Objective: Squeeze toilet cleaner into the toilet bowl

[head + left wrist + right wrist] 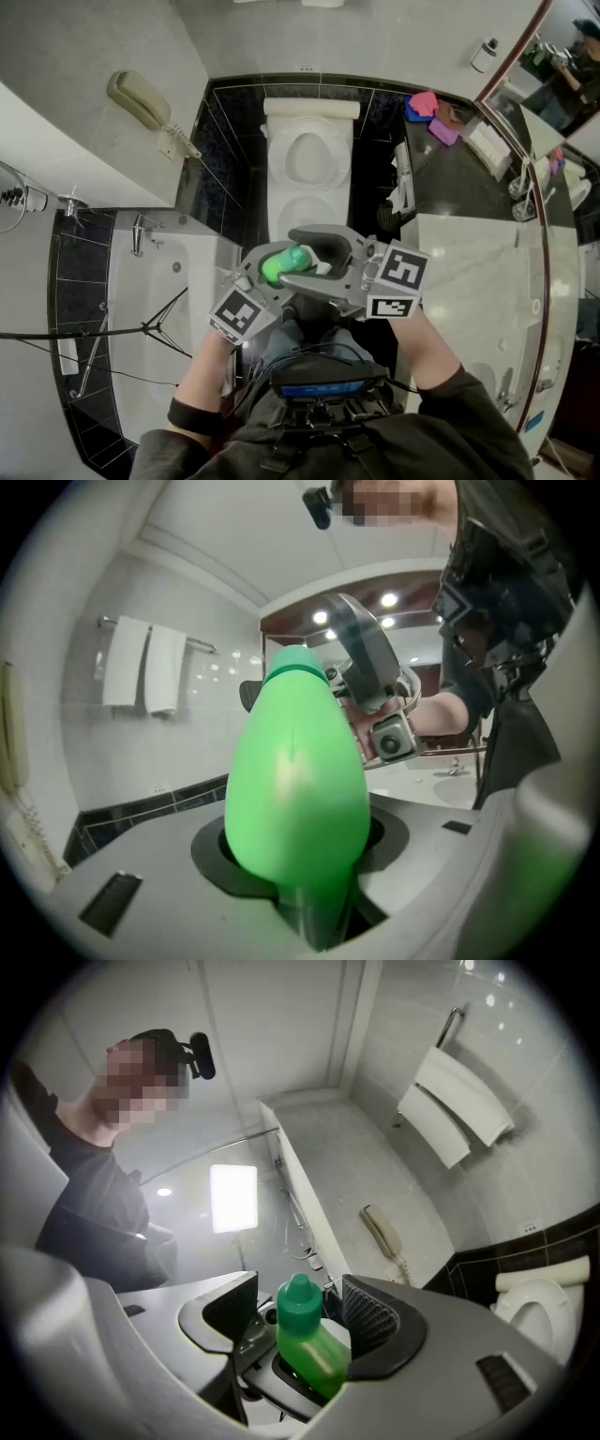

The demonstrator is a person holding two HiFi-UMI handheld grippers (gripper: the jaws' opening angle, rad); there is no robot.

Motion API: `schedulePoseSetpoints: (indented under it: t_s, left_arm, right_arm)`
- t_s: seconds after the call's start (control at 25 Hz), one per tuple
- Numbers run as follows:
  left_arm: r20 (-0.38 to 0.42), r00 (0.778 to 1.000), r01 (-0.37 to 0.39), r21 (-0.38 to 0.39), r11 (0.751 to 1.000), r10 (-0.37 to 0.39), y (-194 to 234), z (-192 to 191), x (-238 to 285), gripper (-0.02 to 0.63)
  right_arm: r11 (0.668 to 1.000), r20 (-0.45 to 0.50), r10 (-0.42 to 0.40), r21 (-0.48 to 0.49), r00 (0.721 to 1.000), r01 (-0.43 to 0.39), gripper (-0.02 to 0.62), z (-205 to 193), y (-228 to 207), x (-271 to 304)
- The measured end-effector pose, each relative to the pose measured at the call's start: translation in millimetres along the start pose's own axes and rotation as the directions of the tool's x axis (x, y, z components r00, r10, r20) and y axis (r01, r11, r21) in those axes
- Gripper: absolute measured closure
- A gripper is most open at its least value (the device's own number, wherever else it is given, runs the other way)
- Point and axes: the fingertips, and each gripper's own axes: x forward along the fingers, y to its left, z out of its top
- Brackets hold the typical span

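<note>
A bright green toilet cleaner bottle [281, 263] hangs in front of me, over the near end of the white toilet [309, 155]. My left gripper [270, 274] is shut on the bottle's body [295, 789], which fills the left gripper view. From the right, my right gripper [317, 251] reaches the bottle's capped end. In the right gripper view the green cap [298, 1302] stands between its ribbed pads [370, 1314], with a gap on each side, so the right gripper [300, 1314] is open. The toilet bowl [539, 1312] shows at the lower right there.
A bathtub [141, 309] lies to my left, with a wall phone [141, 98] above it. At the right is a marble counter [478, 272] under a mirror, with coloured cloths [431, 112] at its far end. Folded towels [459, 1115] hang on a wall rail.
</note>
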Motion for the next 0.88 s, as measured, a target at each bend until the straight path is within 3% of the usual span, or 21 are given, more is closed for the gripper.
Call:
schedulePoseSetpoints:
  t_s: [0.12,0.32,0.64,0.76,0.88]
  left_arm:
    - [0.011,0.989,-0.151,0.047,0.987,0.150,19.0,-1.4,3.0,0.417]
    - [0.027,0.934,-0.357,0.065,0.932,0.356,47.7,-3.1,1.0,0.417]
    - [-0.001,0.904,-0.426,0.094,0.900,0.428,56.7,-12.0,-2.1,0.417]
    - [-0.009,0.889,-0.453,0.114,0.884,0.457,58.5,-15.3,-3.5,0.417]
    - [-0.018,0.878,-0.472,0.129,0.872,0.478,60.5,-17.2,-5.3,0.417]
  right_arm:
    - [0.987,-0.001,-0.129,0.096,0.992,0.128,0.287,-2.0,-21.8,-3.0]
    - [0.956,-0.013,-0.203,0.215,0.979,0.201,0.295,-6.5,-31.9,-3.5]
    - [0.925,-0.008,-0.222,0.314,0.975,0.213,0.311,-9.3,-33.0,4.9]
    - [0.923,-0.025,-0.217,0.320,0.976,0.213,0.350,-13.7,-31.1,8.1]
    - [0.921,-0.034,-0.240,0.308,0.970,0.238,0.450,-16.2,-32.5,9.1]
